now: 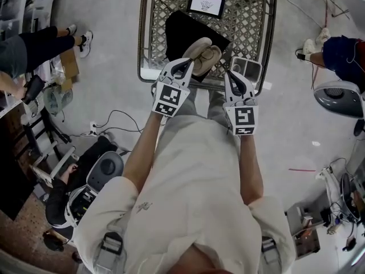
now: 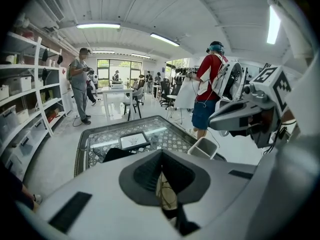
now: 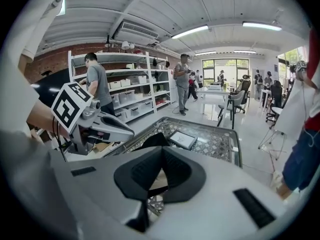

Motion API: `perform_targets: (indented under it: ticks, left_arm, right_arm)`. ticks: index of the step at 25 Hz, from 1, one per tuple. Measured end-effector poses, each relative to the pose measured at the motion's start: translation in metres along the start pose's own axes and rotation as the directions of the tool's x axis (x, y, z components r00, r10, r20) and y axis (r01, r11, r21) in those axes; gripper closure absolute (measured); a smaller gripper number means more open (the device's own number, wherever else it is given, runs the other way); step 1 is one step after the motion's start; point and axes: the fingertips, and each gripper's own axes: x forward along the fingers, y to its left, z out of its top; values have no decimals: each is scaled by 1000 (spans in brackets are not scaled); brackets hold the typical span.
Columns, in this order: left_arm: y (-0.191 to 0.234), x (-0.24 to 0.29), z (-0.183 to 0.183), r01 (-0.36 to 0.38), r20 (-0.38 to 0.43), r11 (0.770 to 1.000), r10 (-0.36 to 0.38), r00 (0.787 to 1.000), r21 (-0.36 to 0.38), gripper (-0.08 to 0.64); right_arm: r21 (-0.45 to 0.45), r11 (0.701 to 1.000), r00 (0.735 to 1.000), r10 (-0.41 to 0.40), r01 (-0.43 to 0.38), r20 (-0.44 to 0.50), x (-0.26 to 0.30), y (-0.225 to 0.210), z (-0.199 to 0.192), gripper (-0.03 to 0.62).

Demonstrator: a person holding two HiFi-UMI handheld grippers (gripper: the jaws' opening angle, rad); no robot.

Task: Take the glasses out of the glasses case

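A beige glasses case [image 1: 203, 54] lies near the front edge of the lattice-topped table [image 1: 256, 16], partly on a black cloth [image 1: 181, 30]. I cannot see any glasses. My left gripper [image 1: 183, 64] hovers at the case's left side, its jaws shut. A sliver of the beige case [image 2: 165, 191] shows below the closed jaws of the left gripper [image 2: 161, 153]. My right gripper [image 1: 229, 72] is just right of the case, also shut. In the right gripper view the jaws of the right gripper [image 3: 162, 151] meet, with the beige case [image 3: 157, 176] beneath them.
A white-framed tablet [image 1: 206, 4] lies at the table's far side. A small white square container [image 1: 246, 68] stands at the front right corner. Cables, a chair [image 1: 336, 96] and seated people surround the table. People also stand by the shelves [image 3: 125, 99].
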Motion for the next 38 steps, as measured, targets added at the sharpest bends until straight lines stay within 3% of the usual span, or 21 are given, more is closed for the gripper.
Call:
perform_targets:
  ticks: [24, 38]
  left_arm:
    - [-5, 66, -78, 55, -219, 998, -55, 974, -10, 541]
    - [-8, 96, -118, 61, -368, 998, -59, 928, -6, 460]
  right_arm:
    - [16, 996, 989, 88, -87, -117, 32, 21, -57, 586]
    - [21, 994, 984, 109, -107, -140, 38, 25, -69, 586]
